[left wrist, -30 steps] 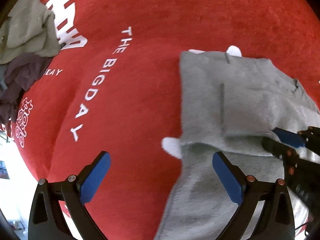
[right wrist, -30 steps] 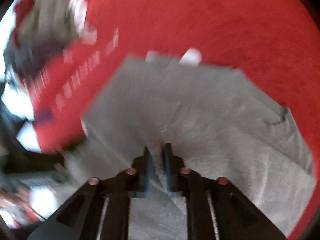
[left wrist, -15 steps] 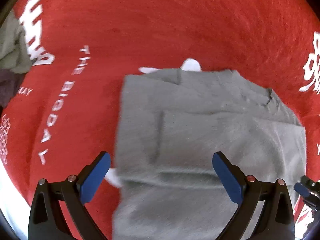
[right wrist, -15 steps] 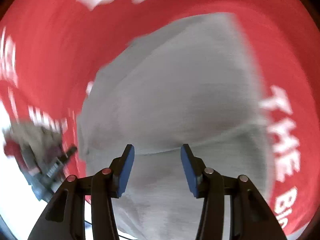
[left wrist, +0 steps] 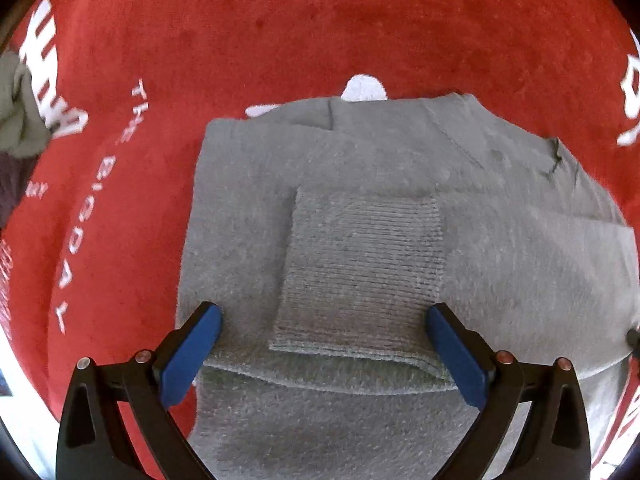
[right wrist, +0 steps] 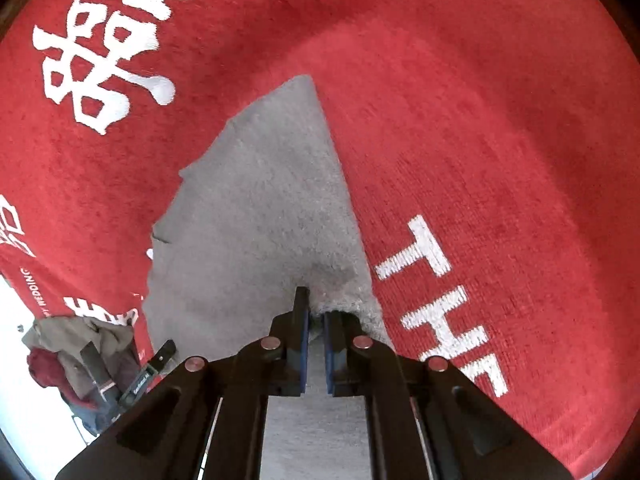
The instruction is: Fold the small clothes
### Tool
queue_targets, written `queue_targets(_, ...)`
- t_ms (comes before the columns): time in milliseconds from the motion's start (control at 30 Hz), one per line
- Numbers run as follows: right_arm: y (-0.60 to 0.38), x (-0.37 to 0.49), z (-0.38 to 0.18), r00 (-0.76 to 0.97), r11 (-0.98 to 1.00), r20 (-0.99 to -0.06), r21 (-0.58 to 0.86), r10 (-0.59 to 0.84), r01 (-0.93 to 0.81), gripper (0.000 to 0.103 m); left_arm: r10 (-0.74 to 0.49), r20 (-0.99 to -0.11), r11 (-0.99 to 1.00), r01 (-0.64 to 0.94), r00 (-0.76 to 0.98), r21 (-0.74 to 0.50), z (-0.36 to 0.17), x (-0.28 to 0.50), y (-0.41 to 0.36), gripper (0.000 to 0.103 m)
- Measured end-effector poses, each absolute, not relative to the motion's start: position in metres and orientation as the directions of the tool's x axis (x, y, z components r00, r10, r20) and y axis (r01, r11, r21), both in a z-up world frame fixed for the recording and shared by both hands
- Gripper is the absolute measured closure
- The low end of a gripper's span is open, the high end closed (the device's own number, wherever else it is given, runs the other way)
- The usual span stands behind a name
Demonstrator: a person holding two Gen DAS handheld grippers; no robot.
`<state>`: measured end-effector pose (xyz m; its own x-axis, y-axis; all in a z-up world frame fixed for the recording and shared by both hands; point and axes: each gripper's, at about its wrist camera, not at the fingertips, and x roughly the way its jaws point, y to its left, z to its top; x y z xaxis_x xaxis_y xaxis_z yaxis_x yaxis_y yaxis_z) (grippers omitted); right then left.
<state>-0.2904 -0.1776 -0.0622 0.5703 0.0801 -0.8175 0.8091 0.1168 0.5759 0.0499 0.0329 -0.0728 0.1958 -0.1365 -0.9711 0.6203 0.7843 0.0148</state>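
A grey knit garment [left wrist: 360, 208] lies partly folded on the red cloth, with a ribbed cuff [left wrist: 360, 264] folded onto its middle. My left gripper [left wrist: 322, 344] is open, its blue pads [left wrist: 192, 356] on either side of the cuff's near edge, just above the fabric. In the right wrist view the same garment [right wrist: 256, 220] stretches away from me. My right gripper [right wrist: 315, 320] is shut on a bunched edge of the garment near its right side.
A red cloth with white lettering [right wrist: 480, 120] covers the surface. A pile of other clothes [left wrist: 16, 120] lies at the far left; it also shows in the right wrist view [right wrist: 76, 352] beside the left gripper [right wrist: 156, 364].
My left gripper has moved right and lower over the garment. My right gripper let go, opened, moved to the garment's edge, and has shut on it.
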Motion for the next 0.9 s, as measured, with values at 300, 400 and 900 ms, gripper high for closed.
queue_targets(300, -0.159, -0.282, -0.026, 0.465, 0.292, -0.883, 0.460, 0.056, 0.838, 0.087, -0.067, -0.981, 0.758, 0.649, 0.184, 0.071, -0.064, 0.046, 0.023, 0.000)
queue_targets(400, -0.150, -0.288, -0.013, 0.437, 0.328, -0.898, 0.425, 0.039, 0.844, 0.076, -0.049, -0.984, 0.740, 0.668, 0.171, 0.079, -0.055, 0.033, 0.024, 0.000)
queue_targets(900, -0.110, -0.320, -0.026, 0.368, 0.329, -0.922, 0.386, 0.117, 0.862, 0.058, 0.008, -0.992, 0.660, 0.744, 0.129, 0.102, -0.037, -0.029, 0.025, 0.000)
